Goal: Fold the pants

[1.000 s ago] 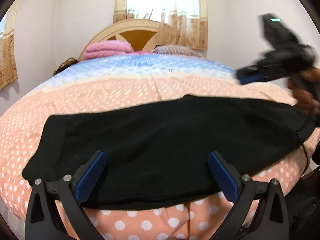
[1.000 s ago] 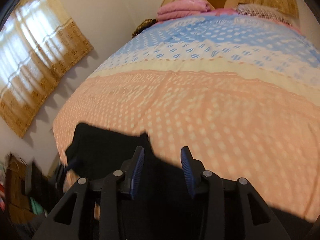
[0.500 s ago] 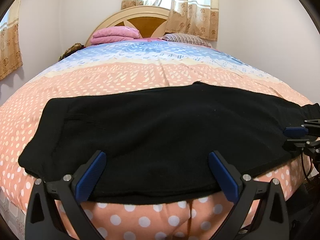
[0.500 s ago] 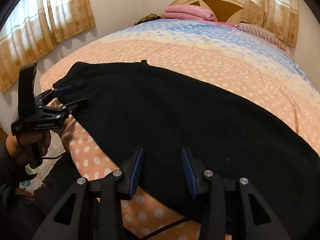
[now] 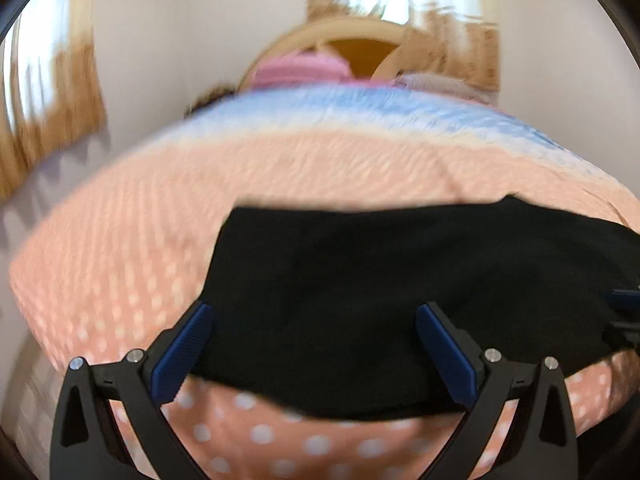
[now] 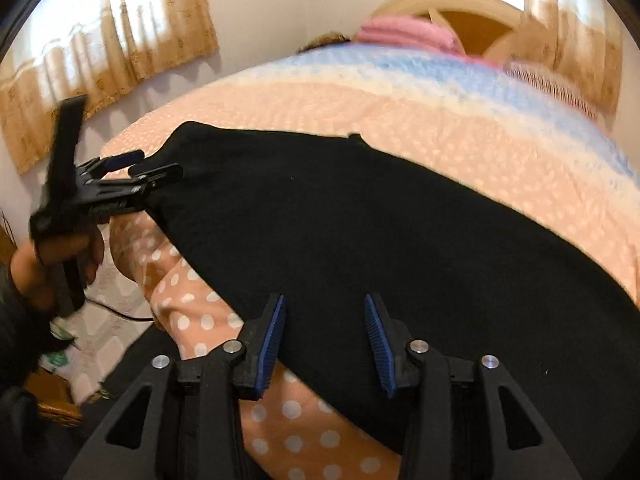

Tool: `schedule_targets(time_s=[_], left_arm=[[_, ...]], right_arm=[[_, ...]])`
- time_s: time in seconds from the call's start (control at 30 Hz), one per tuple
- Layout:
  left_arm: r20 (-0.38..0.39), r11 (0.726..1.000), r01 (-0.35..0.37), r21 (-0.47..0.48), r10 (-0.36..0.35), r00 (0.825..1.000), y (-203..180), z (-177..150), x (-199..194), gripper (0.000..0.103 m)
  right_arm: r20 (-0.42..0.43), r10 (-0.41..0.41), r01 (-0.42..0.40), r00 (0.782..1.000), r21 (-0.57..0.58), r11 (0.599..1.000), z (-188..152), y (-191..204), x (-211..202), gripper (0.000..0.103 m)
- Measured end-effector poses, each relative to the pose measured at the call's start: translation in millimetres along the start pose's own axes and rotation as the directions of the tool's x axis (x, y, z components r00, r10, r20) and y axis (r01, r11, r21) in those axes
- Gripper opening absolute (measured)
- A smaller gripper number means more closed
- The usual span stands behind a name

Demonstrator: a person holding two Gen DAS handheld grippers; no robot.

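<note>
Black pants [image 6: 360, 232] lie flat along near edge of polka-dot bedspread [image 6: 460, 128], spread for folding. Your left gripper [image 5: 314, 344] spreads fingers wide at pants' end, holding nothing; right gripper [image 6: 325, 336] likewise parted over near hem, ready to pinch. No containers visible

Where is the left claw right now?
In the right wrist view, the left claw is at far left, at the end of the black pants near the polka-dot bedspread's edge.

White walls [image 6: 256, 12], sunlit beige curtains [image 6: 120, 40], a wooden headboard [image 6: 472, 20] behind the polka-dot bedspread [image 6: 440, 120].
</note>
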State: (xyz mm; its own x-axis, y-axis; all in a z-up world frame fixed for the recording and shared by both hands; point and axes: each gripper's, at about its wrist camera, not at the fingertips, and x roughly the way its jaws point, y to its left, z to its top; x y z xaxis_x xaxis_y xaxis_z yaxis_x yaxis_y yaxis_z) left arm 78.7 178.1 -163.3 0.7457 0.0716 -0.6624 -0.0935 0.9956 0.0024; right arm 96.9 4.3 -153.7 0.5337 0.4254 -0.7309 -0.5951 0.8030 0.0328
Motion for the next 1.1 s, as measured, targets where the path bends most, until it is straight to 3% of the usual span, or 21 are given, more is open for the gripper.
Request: schedule_targets(time_s=[0.1, 0.23, 0.3, 0.4, 0.47, 0.53, 0.6, 0.67, 0.77, 0.87, 0.97, 1.1], left_arm=[[0.036, 0.998, -0.019, 0.067, 0.017, 0.999, -6, -9, 0, 0.103], [0.058, 0.998, -0.014, 0.060, 0.010, 0.998, -5, -10, 0, 0.103], [0.065, 0.997, -0.045, 0.069, 0.040, 0.997, -2, -6, -4, 0.103], [0.119, 0.996, -0.088, 0.018, 0.085, 0.989, 18, 2, -18, 0.103], [0.083, 0.996, -0.077, -0.044, 0.080, 0.993, 33, 6, -11, 0.103], [-0.003, 0.994, -0.051, -0.093, 0.051, 0.999, 44, 1, 9, 0.103], [0.025, 0.988, -0.017, -0.153, 0.021, 0.999, 50, -7, 10, 0.103], [0.025, 0.989, -0.037, -0.140, 0.041, 0.999, 46, -8, 8, 0.103], [0.042, 0.991, -0.072, -0.115, 0.077, 0.996, 41, 1, 1, 0.103], [0.109, 0.993, -0.047, -0.112, 0.059, 0.992, 31, 9, -16, 0.103], [0.122, 0.996, 0.003, -0.092, 0.008, 0.993, 17, 15, -19, 0.103], [0.087, 0.998, 0.050, -0.042, -0.046, 0.995, -7, 10, -9, 0.103]], right_arm=[[0.003, -0.013, 0.013, 1.000, -0.032, 0.999, -2, 2, 2, 0.055], [0.005, 0.012, -0.012, 1.000, 0.006, 1.000, -2, 1, -3, 0.058], [0.022, 0.036, -0.037, 0.999, 0.059, 0.998, -1, -4, -11, 0.058], [0.072, 0.025, -0.036, 0.997, 0.144, 0.989, -7, -22, -23, 0.058], [0.068, -0.016, 0.003, 0.998, 0.194, 0.981, -12, -37, -22, 0.058], [0.067, 0.006, -0.021, 0.998, 0.223, 0.975, -14, -45, -19, 0.058], [0.080, 0.023, -0.041, 0.997, 0.233, 0.972, -15, -47, -24, 0.058], [0.105, 0.014, -0.039, 0.994, 0.236, 0.971, -15, -48, -35, 0.058], [0.137, -0.055, 0.022, 0.989, 0.231, 0.973, -18, -60, -56, 0.058], [0.141, -0.144, 0.099, 0.979, 0.288, 0.952, -30, -90, -81, 0.058], [0.139, -0.238, 0.167, 0.961, 0.392, 0.905, -47, -126, -109, 0.058], [0.078, -0.382, 0.290, 0.921, 0.518, 0.805, -72, -174, -134, 0.058]])
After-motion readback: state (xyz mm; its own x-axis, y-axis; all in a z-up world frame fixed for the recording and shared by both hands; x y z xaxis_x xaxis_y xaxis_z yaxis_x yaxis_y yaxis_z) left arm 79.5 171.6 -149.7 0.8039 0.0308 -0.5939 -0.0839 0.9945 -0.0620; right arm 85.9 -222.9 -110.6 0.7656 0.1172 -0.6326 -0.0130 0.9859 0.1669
